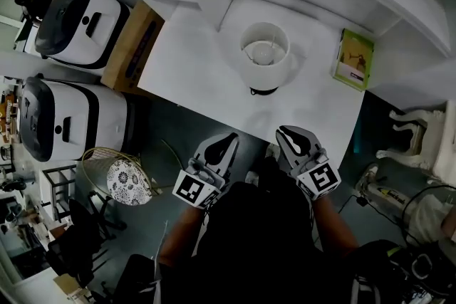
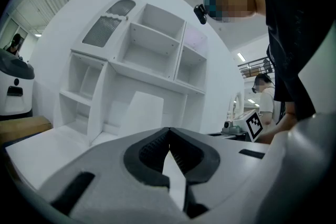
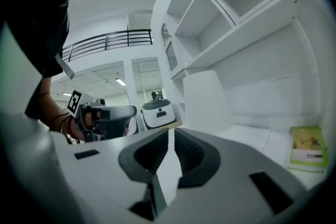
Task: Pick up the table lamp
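Observation:
The table lamp (image 1: 265, 52), with a white drum shade and a dark round base, stands upright in the middle of the white desk (image 1: 192, 75). Its shade shows as a white block ahead in the left gripper view (image 2: 143, 110) and in the right gripper view (image 3: 205, 102). My left gripper (image 1: 229, 139) (image 2: 169, 131) is held off the desk's front edge, short of the lamp, shut on nothing. My right gripper (image 1: 285, 132) (image 3: 171, 132) hovers beside it at the same edge, jaws together save for a sliver, holding nothing. Neither touches the lamp.
A green book (image 1: 354, 59) (image 3: 307, 148) lies at the desk's right end. White open shelves (image 2: 149, 55) rise behind the desk. A cardboard box (image 1: 134, 46) and two white machines (image 1: 78, 18) stand to the left. A wire basket (image 1: 117, 171) sits on the floor.

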The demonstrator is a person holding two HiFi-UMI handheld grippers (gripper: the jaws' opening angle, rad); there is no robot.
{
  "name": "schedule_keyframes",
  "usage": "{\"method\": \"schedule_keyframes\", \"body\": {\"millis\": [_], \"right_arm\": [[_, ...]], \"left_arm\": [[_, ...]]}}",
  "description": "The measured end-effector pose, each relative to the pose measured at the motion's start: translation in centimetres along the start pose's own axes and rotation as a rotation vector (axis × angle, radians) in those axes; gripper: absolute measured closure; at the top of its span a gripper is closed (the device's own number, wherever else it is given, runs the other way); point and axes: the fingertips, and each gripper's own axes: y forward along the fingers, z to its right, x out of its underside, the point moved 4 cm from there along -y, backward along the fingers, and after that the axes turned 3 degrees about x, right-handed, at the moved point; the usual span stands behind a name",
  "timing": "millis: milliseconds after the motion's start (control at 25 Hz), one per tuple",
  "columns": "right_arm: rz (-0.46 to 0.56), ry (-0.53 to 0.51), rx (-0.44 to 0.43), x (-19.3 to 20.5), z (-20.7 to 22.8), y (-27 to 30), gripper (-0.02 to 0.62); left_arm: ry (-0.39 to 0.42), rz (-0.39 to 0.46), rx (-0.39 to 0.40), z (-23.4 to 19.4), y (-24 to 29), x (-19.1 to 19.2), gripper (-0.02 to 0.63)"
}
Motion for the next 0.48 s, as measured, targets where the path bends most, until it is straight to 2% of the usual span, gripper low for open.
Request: {"method": "schedule_keyframes", "body": {"millis": [120, 280, 480], "right_arm": [[0.002, -0.006, -0.032, 0.6, 1.3, 1.2, 0.546], [-0.02, -0.019, -0.043, 1.8, 2.6, 2.7, 0.546], [-0.059, -0.042, -0.039, 3.3, 4.1, 5.2, 0.546]], "left_arm": [[0.006, 0.028, -0.015, -0.9, 1.0, 0.1, 0.589], [0.005, 0.006, -0.044, -2.1, 1.5, 1.0, 0.589], [0.001, -0.003, -0.038, -3.5, 2.5, 1.9, 0.589]]}}
